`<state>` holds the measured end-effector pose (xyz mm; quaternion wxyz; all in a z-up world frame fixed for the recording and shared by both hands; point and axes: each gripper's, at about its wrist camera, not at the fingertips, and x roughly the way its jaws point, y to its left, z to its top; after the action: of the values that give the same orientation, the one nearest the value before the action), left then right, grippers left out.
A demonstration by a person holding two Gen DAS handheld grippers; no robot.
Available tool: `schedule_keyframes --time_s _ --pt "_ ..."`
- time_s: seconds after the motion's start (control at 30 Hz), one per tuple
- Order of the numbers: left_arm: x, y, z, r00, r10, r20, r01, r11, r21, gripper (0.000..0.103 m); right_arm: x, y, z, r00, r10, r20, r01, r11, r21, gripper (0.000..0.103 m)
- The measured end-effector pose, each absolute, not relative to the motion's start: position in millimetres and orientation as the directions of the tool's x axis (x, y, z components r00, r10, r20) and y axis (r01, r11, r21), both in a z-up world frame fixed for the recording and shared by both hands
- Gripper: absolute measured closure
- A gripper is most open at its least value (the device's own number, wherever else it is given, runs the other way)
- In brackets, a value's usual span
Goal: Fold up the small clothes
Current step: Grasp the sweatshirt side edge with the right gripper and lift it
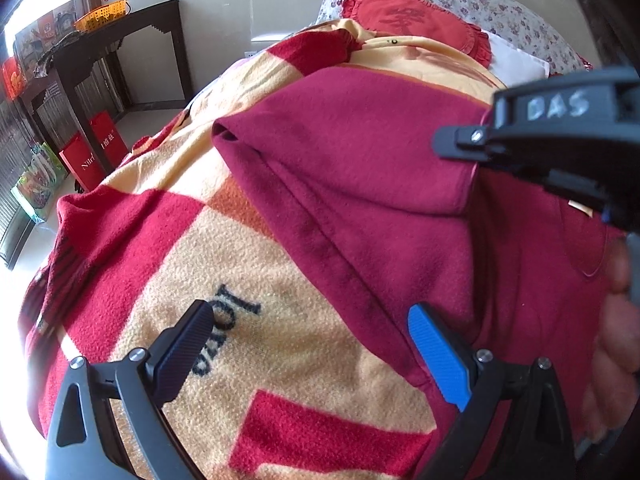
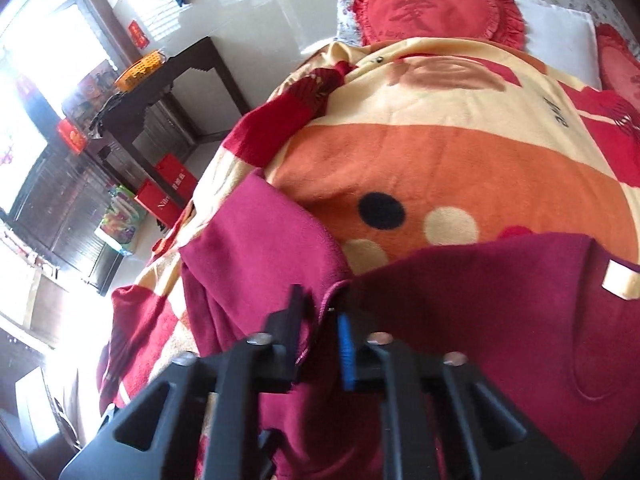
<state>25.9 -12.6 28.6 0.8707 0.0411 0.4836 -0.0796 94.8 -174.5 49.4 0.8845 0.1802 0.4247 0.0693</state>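
A dark red fleece garment [image 1: 360, 168] lies partly folded on a red, orange and cream blanket [image 1: 256, 264] on a bed. My left gripper [image 1: 308, 344] is open and empty, hovering over the blanket just left of the garment's edge. My right gripper [image 2: 320, 332] is shut on the garment's edge [image 2: 316, 320] near a zip; it also shows in the left wrist view [image 1: 540, 136] at the right, over the garment. The garment fills the lower part of the right wrist view [image 2: 480, 300], with a cream label [image 2: 618, 284] at its right.
Red heart-shaped cushions [image 2: 436, 8] and a white pillow [image 2: 560, 32] lie at the bed's head. A dark wooden table [image 1: 120, 40] with an orange basket [image 1: 102, 14] stands left of the bed, with red bags [image 1: 96, 148] on the floor. A hand [image 1: 616, 340] shows at the right.
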Motion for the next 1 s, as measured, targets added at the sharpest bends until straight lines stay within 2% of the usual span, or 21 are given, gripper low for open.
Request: schedule_keyframes --time_s 0.43,0.7,1.0 --pt "25.2 -16.9 19.8 0.536 -0.056 -0.842 0.144 0.989 0.026 0.003 20.4 -216.8 137.1 0.748 0.33 -0.576 -0.037 0.887 0.46 0.103" --pt "17.3 -20.5 24.4 0.54 -0.029 -0.841 0.134 0.99 0.052 0.003 -25.1 -269.5 165.3 0.789 0.271 -0.552 0.032 0.878 0.477 0.103" --pt "11.2 -15.3 25.5 0.533 -0.017 -0.846 0.124 0.99 0.059 0.003 -81.9 -331.5 176.3 0.821 0.14 -0.554 0.152 0.881 0.448 0.103"
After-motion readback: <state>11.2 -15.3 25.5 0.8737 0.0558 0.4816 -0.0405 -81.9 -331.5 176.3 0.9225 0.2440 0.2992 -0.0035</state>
